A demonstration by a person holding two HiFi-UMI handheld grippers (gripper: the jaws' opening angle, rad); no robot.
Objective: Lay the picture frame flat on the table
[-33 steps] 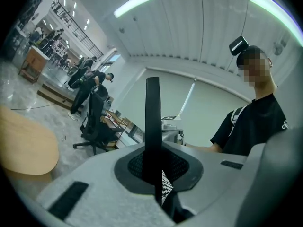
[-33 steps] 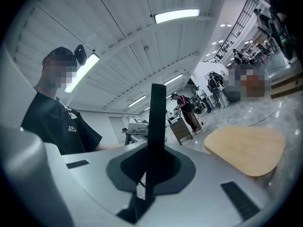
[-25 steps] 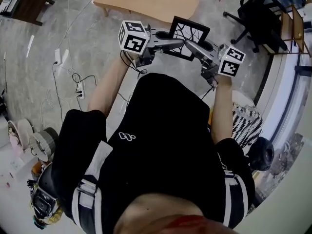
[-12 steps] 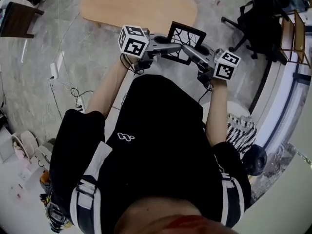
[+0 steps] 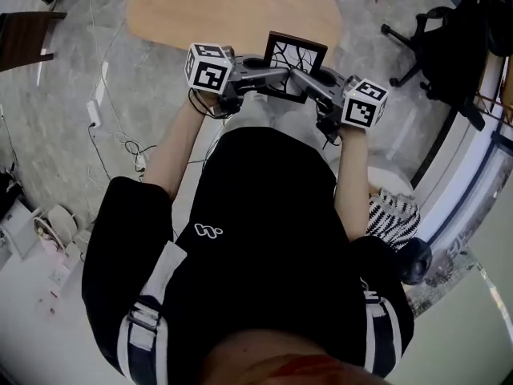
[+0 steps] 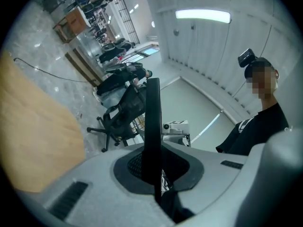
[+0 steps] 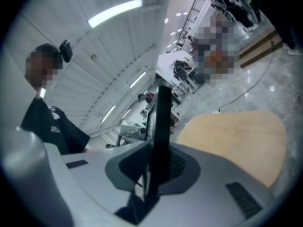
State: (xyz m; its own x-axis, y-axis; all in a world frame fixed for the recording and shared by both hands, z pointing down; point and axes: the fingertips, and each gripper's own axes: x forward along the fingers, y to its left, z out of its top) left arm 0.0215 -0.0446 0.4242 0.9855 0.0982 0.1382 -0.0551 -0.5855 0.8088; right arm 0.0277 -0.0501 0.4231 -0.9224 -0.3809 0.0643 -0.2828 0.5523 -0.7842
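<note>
A black picture frame [image 5: 295, 65] with a white branch-pattern print hangs in the air in front of the person, near the front edge of the light wooden table [image 5: 232, 10]. My left gripper [image 5: 272, 76] is shut on its left edge and my right gripper [image 5: 300, 79] is shut on its right edge. In the left gripper view the picture frame [image 6: 152, 126] shows edge-on as a dark upright bar pinched between the jaws. The right gripper view shows the same picture frame [image 7: 161, 136] edge-on between its jaws, with the table [image 7: 236, 136] at the right.
A black office chair [image 5: 437, 42] stands on the floor at the right of the table. Cables and a power strip [image 5: 96, 103] lie on the grey floor at the left. A striped bag [image 5: 393, 211] sits at the person's right side.
Both grippers and the frame have come down together, and the frame has rolled closer to square. The table now fills more of the top of the head view.
</note>
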